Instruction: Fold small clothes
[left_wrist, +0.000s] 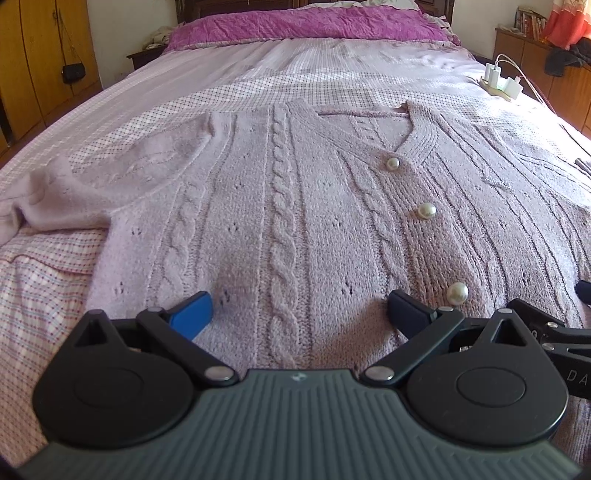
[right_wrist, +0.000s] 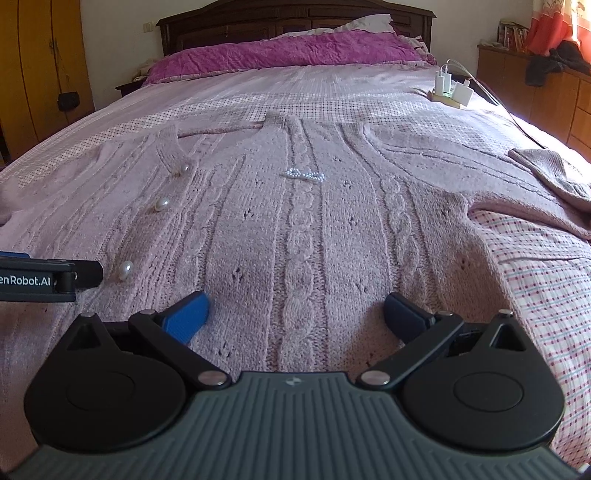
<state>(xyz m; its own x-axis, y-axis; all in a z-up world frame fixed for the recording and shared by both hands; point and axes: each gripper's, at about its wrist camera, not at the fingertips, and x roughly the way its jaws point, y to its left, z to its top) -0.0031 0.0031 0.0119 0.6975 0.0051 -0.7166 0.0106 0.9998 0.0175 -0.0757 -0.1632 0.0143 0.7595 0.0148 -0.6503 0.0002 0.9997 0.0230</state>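
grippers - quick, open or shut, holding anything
Left gripper: open, holding nothing, low over the cardigan.
Right gripper: open, holding nothing, low over the same cardigan.

A bed (left_wrist: 122, 110) carries a spread cardigan (left_wrist: 295, 206), charger strip (left_wrist: 498, 83), magenta quilt (left_wrist: 303, 24).

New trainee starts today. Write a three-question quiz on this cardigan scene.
1. True or false: the cardigan lies spread flat on the bed, buttoned, front side up.
2. How many pearl buttons show in the left wrist view?
3. Multiple choice: the left claw and right claw are: A) both open over the hem; B) both shut on a sleeve; C) one holding the charger.

Key: 1 true; 2 three; 3 A.
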